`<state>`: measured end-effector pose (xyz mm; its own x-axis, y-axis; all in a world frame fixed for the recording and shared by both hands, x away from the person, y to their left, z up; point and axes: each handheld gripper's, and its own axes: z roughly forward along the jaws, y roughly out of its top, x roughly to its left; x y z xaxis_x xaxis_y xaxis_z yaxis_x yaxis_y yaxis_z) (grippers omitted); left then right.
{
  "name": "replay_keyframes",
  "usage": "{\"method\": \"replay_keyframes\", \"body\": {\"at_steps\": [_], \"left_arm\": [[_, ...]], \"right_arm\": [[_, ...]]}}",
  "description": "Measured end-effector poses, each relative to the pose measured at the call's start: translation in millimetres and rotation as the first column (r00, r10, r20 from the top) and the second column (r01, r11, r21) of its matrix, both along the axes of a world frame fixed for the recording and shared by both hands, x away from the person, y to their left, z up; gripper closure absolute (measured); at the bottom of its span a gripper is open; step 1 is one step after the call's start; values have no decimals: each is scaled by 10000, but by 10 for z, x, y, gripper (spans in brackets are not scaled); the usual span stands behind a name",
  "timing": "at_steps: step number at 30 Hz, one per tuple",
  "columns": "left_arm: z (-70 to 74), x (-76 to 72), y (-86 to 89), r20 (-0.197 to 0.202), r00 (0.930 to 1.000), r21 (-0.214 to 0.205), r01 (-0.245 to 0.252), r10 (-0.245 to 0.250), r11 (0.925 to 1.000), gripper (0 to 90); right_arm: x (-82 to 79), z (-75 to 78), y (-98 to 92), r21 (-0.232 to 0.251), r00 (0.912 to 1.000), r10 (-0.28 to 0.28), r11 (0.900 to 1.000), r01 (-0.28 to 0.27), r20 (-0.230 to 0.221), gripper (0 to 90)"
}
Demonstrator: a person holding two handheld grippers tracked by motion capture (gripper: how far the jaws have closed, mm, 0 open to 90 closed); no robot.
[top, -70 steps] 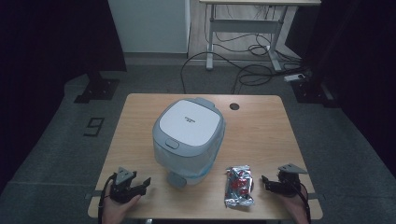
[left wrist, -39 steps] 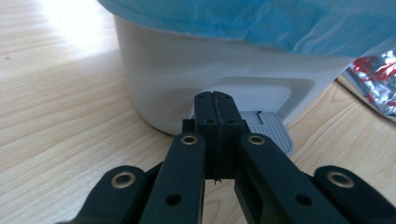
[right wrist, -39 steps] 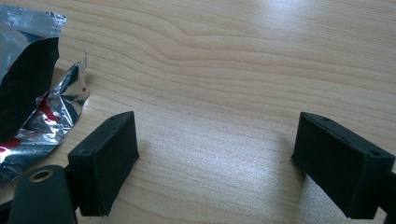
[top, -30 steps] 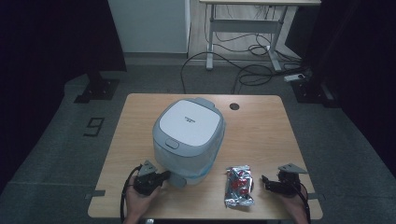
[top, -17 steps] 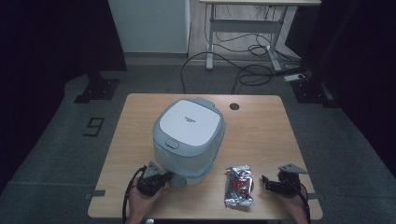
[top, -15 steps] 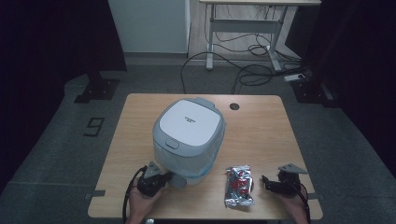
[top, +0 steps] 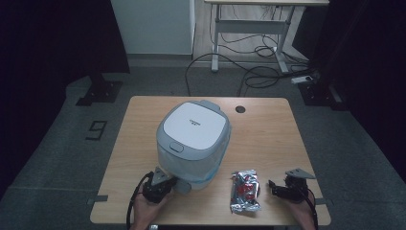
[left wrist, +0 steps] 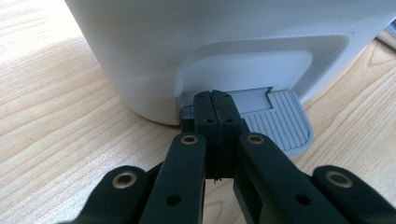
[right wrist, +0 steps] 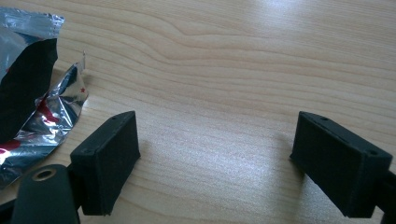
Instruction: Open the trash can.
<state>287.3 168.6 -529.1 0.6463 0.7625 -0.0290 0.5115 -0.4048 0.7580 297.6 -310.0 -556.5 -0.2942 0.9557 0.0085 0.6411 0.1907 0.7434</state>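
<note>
A white and pale grey lidded appliance stands in the middle of the wooden table. A grey ribbed tab juts from its base at the front. My left gripper is shut with nothing between its jaws. Its tips sit at the foot of the appliance, just left of the ribbed tab. A crumpled silver foil bag with red print lies on the table to the right. My right gripper rests open beside it, the foil bag lying outside its left jaw, bare wood between the jaws.
A round cable hole sits near the table's far edge. Beyond the table are a white desk frame and loose cables on the grey floor. The table's front edge runs just under both hands.
My left gripper has moved from the table's front left corner rightwards to the appliance's base, then stayed there. The right gripper and the foil bag have not moved.
</note>
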Motion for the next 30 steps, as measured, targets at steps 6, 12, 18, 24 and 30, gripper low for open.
{"method": "replay_keyframes", "body": {"at_steps": [6, 12, 18, 24, 30], "left_arm": [[-20, -23, -35, 224, 9997, 368, -83, 75, 9993, 900], [-60, -24, -75, 267, 9996, 778, -45, 24, 9970, 900], [-80, -8, -73, 133, 9999, 718, -8, -2, 9974, 900], [-82, 3, -57, 63, 10000, 584, 9, -13, 9983, 900], [-83, 2, -56, 78, 10000, 577, 14, -18, 9983, 900]], "right_arm": [[-7, 0, 2, 11, 10000, -39, 10000, 39, -2, 148], [-18, 0, 1, 5, 10000, -48, 10000, 48, 10, 150], [-18, 0, 0, -3, 10000, -41, 10000, 41, 13, 150], [-19, 0, 1, 0, 10000, -47, 10000, 47, 15, 151], [-19, 0, 0, 1, 10000, -47, 10000, 47, 17, 151]]}}
